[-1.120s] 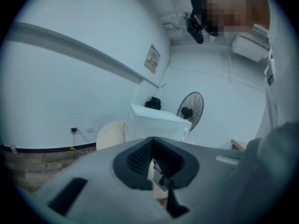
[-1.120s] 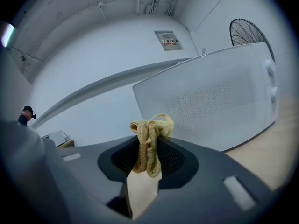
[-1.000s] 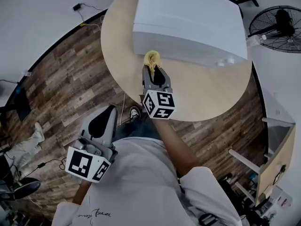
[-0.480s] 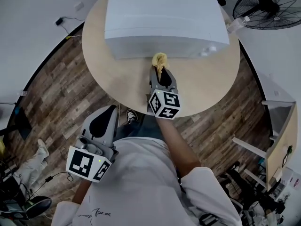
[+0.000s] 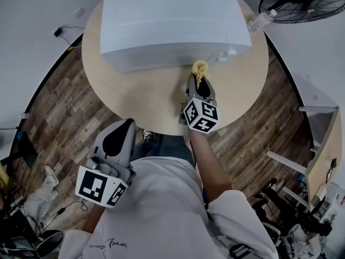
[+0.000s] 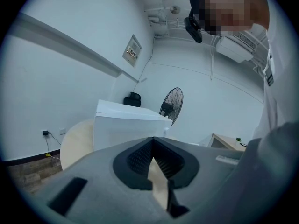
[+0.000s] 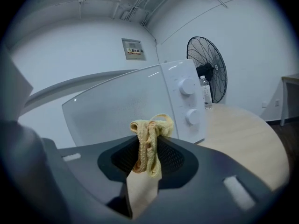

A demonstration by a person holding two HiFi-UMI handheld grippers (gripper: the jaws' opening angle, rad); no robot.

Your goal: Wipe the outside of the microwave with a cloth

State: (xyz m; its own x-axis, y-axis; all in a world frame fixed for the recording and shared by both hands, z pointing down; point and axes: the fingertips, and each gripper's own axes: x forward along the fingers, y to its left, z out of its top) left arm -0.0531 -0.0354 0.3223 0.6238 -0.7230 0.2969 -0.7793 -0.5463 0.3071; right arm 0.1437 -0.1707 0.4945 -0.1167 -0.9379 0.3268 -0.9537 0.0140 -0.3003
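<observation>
Holding a bunched yellow cloth (image 5: 200, 68) out in front of you, you bring your right gripper (image 5: 200, 82) up to the front of the white microwave (image 5: 167, 20), which stands on the round, pale wooden worktop (image 5: 145, 96). The right gripper view shows its jaws clamped on the cloth, a crumpled fold poking up above the tips and the rest hanging down between them. The cloth sits before the glass door (image 7: 117, 106), close to the panel with its two round dials (image 7: 187, 85); whether it touches the door cannot be told. Your left gripper (image 5: 126, 125) hangs low by your body, off the worktop's edge and over the wood-plank floor (image 5: 59, 107), well apart from the microwave. Its jaws are together at the tips with nothing between them. Behind the microwave's right corner a clear bottle (image 5: 261, 20) stands on the worktop, with a black pedestal fan (image 5: 302, 1) beyond it.
</observation>
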